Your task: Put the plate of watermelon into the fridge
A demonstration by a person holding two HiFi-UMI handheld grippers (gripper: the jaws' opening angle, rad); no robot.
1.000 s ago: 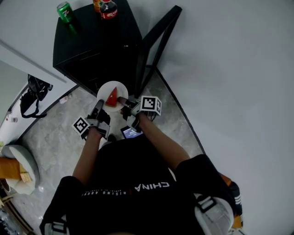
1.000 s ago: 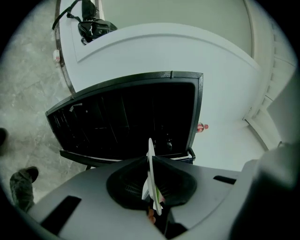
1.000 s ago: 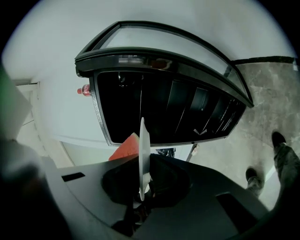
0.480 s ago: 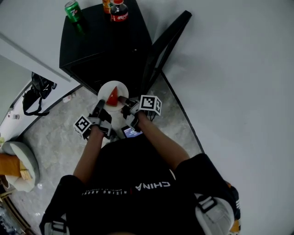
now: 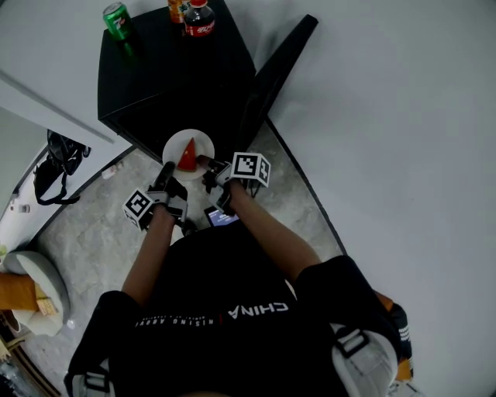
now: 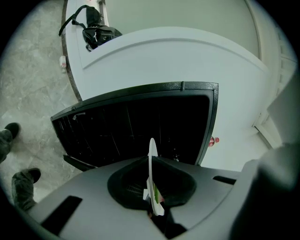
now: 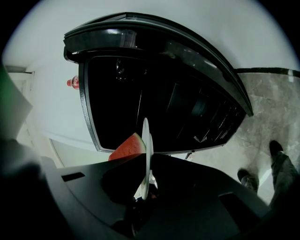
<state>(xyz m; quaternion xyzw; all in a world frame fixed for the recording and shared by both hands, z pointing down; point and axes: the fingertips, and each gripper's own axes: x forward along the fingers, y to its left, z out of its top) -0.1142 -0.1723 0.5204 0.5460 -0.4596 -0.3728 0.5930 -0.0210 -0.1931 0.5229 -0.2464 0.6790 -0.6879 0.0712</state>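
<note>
A white plate (image 5: 188, 147) carries a red watermelon wedge (image 5: 187, 156) just in front of the small black fridge (image 5: 155, 77), whose door (image 5: 275, 74) stands open to the right. My left gripper (image 5: 165, 174) is shut on the plate's near-left rim and my right gripper (image 5: 204, 163) is shut on its near-right rim. In the left gripper view the plate (image 6: 151, 161) shows edge-on between the jaws of the left gripper (image 6: 153, 206), facing the dark fridge interior (image 6: 140, 124). In the right gripper view the plate (image 7: 146, 154) and the wedge (image 7: 127, 146) sit in the right gripper (image 7: 143, 197).
A green can (image 5: 116, 17) and a cola bottle (image 5: 200, 17) stand on the fridge top. A black bag (image 5: 53, 167) lies on the floor at left beside a white wall. The person's shoes (image 6: 21, 180) stand on the marble floor. White wall runs to the right.
Both grippers and the plate have moved a little forward, closer to the fridge opening. The grip on the plate is unchanged.
</note>
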